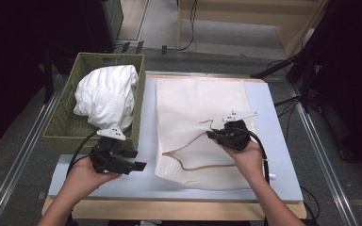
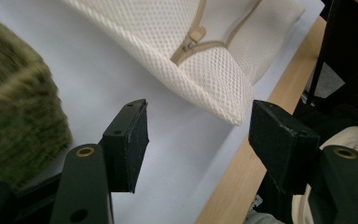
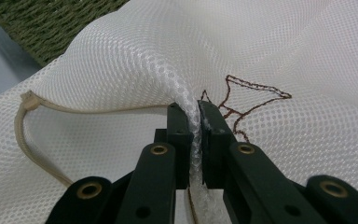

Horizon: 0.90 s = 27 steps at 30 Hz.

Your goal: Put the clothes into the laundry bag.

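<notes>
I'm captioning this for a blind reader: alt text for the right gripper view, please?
The right gripper pinches a raised fold of a white mesh bag between its black jaws. A beige zipper curves at left, brown stitching at right.

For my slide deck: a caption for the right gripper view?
Right gripper pinches a fold of the mesh laundry bag.

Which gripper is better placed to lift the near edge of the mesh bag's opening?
Left. The left gripper is open beside the mesh bag; the right gripper already pinches its upper layer.
</notes>
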Available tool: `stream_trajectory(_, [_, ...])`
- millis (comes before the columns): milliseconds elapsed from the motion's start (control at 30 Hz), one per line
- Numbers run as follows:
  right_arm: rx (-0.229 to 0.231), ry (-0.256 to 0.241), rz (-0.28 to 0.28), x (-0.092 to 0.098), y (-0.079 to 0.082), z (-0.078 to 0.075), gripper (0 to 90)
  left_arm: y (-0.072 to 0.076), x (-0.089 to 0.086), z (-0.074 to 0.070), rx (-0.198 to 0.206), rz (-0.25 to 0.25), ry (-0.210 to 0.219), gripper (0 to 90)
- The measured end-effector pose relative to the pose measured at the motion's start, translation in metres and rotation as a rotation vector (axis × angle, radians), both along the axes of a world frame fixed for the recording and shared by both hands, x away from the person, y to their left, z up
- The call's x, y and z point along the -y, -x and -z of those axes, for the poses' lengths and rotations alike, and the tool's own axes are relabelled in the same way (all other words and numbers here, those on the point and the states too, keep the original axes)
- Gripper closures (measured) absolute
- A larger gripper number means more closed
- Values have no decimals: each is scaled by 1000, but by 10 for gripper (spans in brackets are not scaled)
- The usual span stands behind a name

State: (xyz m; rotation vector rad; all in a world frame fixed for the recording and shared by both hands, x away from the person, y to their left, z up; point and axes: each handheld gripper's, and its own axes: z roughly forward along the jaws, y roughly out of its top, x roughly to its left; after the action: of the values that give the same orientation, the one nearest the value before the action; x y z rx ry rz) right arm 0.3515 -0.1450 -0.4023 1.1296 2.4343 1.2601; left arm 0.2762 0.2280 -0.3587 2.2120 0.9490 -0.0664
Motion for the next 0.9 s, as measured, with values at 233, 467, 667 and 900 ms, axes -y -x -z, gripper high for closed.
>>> stream_trajectory(233, [-14, 1, -3, -1, 0, 1, 851, -14, -4, -17, 2, -2, 20, 373])
stream_trajectory(467, [-18, 0, -5, -1, 0, 1, 851, -24, -8, -28, 14, -21, 16, 369])
stream_trajectory(667, [-24, 4, -7, -2, 0, 1, 852, -35, -14, -41, 27, -37, 14, 367])
stream_trajectory(900, [-29, -2, -5, -2, 0, 1, 849, -43, -24, -49, 42, -67, 23, 366])
